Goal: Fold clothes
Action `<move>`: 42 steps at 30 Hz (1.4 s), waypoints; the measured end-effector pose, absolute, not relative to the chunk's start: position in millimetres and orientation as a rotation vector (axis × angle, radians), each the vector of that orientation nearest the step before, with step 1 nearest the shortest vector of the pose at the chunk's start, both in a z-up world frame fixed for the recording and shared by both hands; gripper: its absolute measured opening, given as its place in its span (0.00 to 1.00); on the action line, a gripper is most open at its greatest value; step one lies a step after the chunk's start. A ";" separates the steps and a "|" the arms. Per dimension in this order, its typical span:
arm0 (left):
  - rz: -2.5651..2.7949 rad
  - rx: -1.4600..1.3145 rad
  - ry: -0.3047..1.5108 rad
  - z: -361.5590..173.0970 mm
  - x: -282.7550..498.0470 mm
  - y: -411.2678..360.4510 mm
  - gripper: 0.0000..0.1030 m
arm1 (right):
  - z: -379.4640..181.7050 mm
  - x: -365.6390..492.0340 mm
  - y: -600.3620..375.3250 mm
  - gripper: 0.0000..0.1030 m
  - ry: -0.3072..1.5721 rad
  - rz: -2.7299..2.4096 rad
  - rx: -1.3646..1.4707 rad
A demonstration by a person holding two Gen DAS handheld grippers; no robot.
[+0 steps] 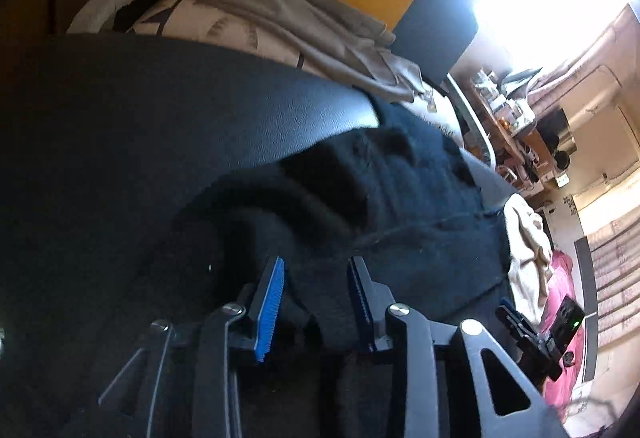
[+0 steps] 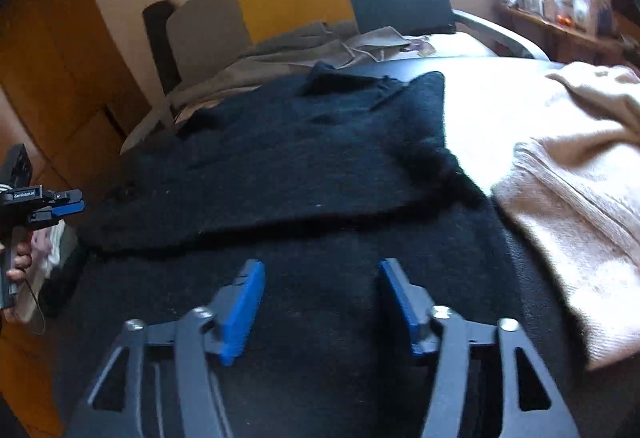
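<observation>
Across frame centre, black sweater (image 2: 280, 158) spread flat, left gripper (image 1: 316, 294) and right gripper (image 2: 320, 302) both parted, empty, cream sweater (image 2: 568, 174) at right.

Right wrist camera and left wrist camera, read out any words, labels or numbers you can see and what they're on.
Small white lettering on the left gripper body: too blurred to read.
Grey marks on the patterned bedding: a print, no readable letters.
Nothing else carries text.

Both grippers' fingers (image 1: 272, 302) apart, empty
</observation>
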State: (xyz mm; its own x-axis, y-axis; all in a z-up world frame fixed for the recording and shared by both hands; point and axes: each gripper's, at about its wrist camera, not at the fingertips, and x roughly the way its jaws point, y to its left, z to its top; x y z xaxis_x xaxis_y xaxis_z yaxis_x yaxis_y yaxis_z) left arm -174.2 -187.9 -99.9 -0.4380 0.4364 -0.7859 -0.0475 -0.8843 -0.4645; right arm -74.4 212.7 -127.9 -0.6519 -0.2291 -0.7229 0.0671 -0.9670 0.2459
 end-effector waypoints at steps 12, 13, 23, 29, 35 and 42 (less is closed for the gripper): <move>2.182 -1.539 -0.217 -124.7 -192.9 -146.7 0.39 | -131.7 -71.8 198.3 0.83 -0.142 -2.682 1.261; 2.162 -1.550 -0.234 -124.7 -192.5 -146.8 0.37 | -131.7 -72.2 197.8 0.84 -0.137 -2.680 1.263; 2.364 -1.312 -0.334 -85.6 -178.1 -155.5 0.02 | -104.7 -95.4 228.8 0.70 -0.184 -2.739 1.217; 2.433 -1.241 -0.382 -70.1 -183.2 -161.3 0.02 | -83.9 -147.8 261.0 0.67 -0.161 -2.817 1.152; 2.484 -1.233 -0.410 -70.3 -190.1 -165.8 0.02 | -111.8 -211.3 264.7 0.61 -0.064 -2.745 1.324; 2.549 -1.341 -0.328 -87.6 -211.3 -164.7 0.02 | -135.0 -249.7 274.0 0.60 -0.014 -2.793 1.434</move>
